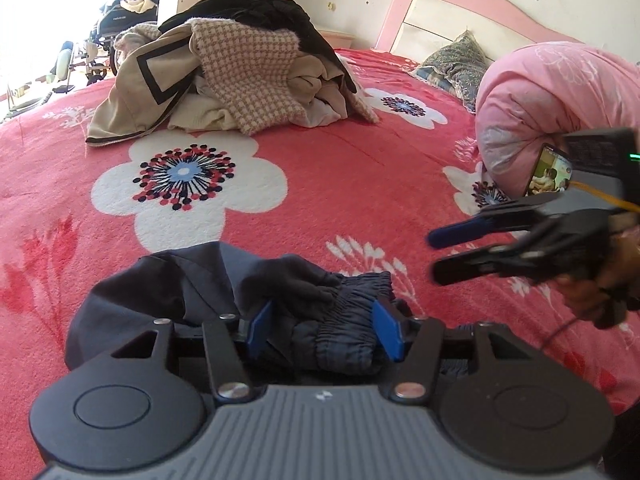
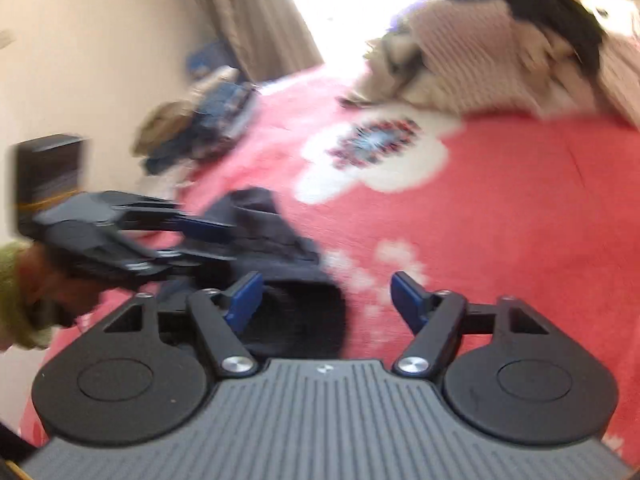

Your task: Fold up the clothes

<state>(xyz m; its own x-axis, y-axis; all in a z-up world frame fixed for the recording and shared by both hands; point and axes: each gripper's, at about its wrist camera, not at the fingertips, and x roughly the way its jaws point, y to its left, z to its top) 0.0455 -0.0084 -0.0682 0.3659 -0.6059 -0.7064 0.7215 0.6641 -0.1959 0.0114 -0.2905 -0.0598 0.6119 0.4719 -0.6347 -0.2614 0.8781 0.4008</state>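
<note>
Left tongs (image 1: 324, 330) sit partly parted over the dark navy garment (image 1: 224, 292), their blue pads (image 1: 258, 330) flanking its gathered elastic waistband; whether the pads press the cloth cannot be told for sure, though the fabric lies between them. Right tongs (image 2: 326, 302) stand parted with nothing between the blue pads (image 2: 408, 300), hovering above the bed just beside the garment's edge; that view is blurred. Seen from the left wrist, the right tongs (image 1: 434, 256) hang to the right of the garment, held by a hand (image 1: 600, 280).

Everything rests on a bed with a red blanket (image 1: 320, 168) printed with large white flowers. Crumpled, the navy garment lies at the blanket's near edge. Farther back sits a heap of unfolded clothes (image 1: 240, 76): beige pieces, a houndstooth knit and something black on top. To the right lie a rolled pink quilt (image 1: 548, 96) with a lit phone (image 1: 548, 172) leaning against it and a patterned pillow (image 1: 456, 64) near the pink headboard (image 1: 452, 4). Bright daylight floods the room's far left corner, where a wheelchair (image 1: 116, 28) stands piled with more clothing. A green sleeve (image 2: 16, 292) covers the person's left wrist.
</note>
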